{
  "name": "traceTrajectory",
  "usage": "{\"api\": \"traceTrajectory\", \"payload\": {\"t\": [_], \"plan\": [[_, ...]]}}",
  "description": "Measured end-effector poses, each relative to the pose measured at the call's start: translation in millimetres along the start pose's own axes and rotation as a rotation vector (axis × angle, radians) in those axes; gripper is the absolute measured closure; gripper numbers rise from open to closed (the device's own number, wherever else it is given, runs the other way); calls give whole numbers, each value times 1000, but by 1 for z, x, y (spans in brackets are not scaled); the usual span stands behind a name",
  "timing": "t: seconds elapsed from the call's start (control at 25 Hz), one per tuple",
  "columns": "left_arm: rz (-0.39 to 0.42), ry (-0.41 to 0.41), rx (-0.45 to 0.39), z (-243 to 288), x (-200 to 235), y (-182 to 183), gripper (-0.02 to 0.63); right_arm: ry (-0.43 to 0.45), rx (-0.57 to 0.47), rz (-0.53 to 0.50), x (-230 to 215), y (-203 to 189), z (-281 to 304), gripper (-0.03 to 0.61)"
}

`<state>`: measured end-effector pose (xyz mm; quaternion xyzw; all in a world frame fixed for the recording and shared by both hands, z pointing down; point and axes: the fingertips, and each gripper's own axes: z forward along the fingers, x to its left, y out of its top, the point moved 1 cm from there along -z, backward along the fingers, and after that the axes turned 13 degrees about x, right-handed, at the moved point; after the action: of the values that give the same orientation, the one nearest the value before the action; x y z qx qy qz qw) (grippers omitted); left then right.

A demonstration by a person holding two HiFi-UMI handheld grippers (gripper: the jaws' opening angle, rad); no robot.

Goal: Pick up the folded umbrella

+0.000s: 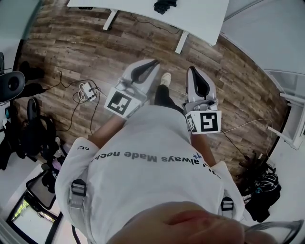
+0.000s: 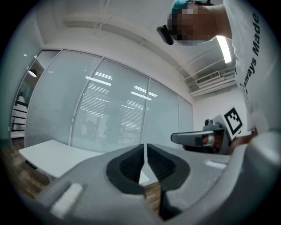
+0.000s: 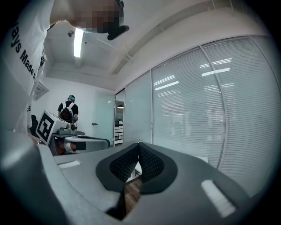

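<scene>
Two grippers are held out level in front of the person, side by side and apart, above the wooden floor (image 1: 62, 43). The left gripper (image 1: 151, 63) is clenched: in the left gripper view (image 2: 144, 148) its black ribbed pads are seen pressed tip to tip, and nothing is gripped between them. The right gripper (image 1: 193, 71) is likewise clenched on nothing, its pads meeting at the tips in the right gripper view (image 3: 139, 147). A marker cube (image 1: 119, 102) is carried at the near end of the left gripper, and a second marker cube (image 1: 205, 122) at the near end of the right one. Between the grippers, lower down, a light shoe (image 1: 165, 78) is seen on the floor.

A white table (image 1: 143, 12) stands at the far side, and a small dark object (image 1: 164, 5) lies on its far edge; it is too small for it to be told whether this is the folded umbrella, which is made out with certainty in no view. A white power strip (image 1: 86, 91) with cables lies on the floor to the left. A glass wall with blinds (image 3: 206, 110) is faced by both grippers, and a second person (image 3: 68, 110) is seen far off at the left of the right gripper view.
</scene>
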<state>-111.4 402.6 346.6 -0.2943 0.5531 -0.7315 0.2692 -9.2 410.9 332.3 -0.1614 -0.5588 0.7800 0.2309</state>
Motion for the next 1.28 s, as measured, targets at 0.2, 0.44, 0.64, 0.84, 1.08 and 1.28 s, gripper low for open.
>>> {"api": "traceTrajectory", "payload": {"t": [0.2, 0.44, 0.64, 0.84, 1.08, 1.28], "plan": [[-5, 12, 9, 74, 24, 25, 591, 13, -2, 14, -72, 13, 34, 577], [3, 29, 48, 172, 63, 42, 591, 28, -2, 20, -168, 27, 84, 577], [18, 42, 34, 242, 86, 62, 591, 45, 11, 29, -232, 31, 121, 577], [7, 50, 32, 284, 99, 70, 591, 50, 15, 42, -270, 33, 142, 577], [5, 37, 57, 314, 114, 67, 591, 40, 20, 66, -296, 32, 164, 577], [-2, 33, 54, 336, 151, 71, 591, 40, 28, 62, -309, 40, 204, 577]]}}
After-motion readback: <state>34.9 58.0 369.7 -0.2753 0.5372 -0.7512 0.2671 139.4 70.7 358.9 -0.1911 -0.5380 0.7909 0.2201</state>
